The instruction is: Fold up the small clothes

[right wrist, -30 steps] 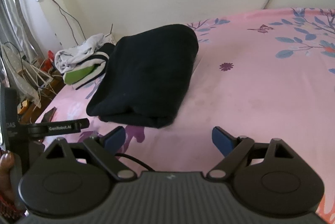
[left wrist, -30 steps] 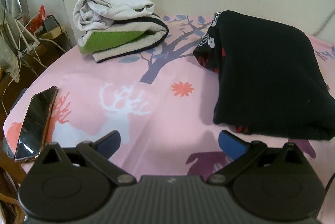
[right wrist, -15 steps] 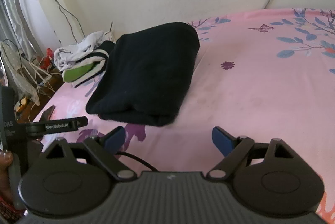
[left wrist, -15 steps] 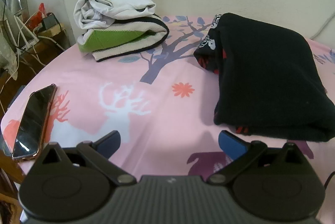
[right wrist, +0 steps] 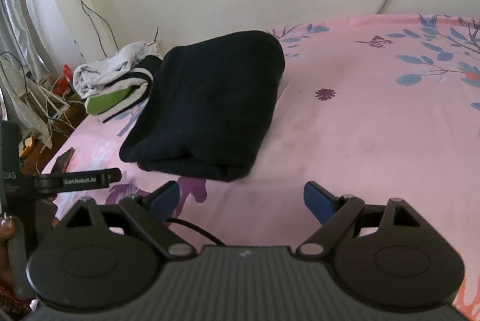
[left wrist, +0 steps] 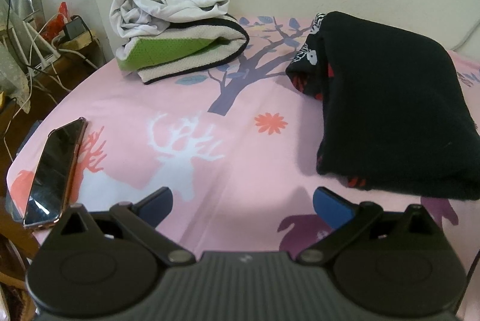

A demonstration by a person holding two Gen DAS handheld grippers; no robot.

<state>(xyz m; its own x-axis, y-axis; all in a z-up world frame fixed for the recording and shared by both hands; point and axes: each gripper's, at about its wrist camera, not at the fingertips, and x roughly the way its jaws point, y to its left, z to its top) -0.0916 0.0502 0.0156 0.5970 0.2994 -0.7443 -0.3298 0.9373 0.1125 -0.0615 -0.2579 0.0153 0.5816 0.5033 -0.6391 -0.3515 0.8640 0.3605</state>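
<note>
Left wrist view: black folded garment [left wrist: 390,122] lies on the pink bedsheet [left wrist: 210,116].
Grippers: left gripper [left wrist: 243,202] and right gripper [right wrist: 240,198] spread apart, empty.
Risk: a careless grab could unravel the fold; phone [left wrist: 54,171] sits at the bed edge.

Black ribbed body, blue fingers [left wrist: 330,205], silver screws

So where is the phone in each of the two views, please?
Left wrist: the phone lies at the lower left, near the edge of the pink bedsheet.
Right wrist: the phone shows as a dark sliver at the left edge.
Shared landmark: the folded black garment.
</note>
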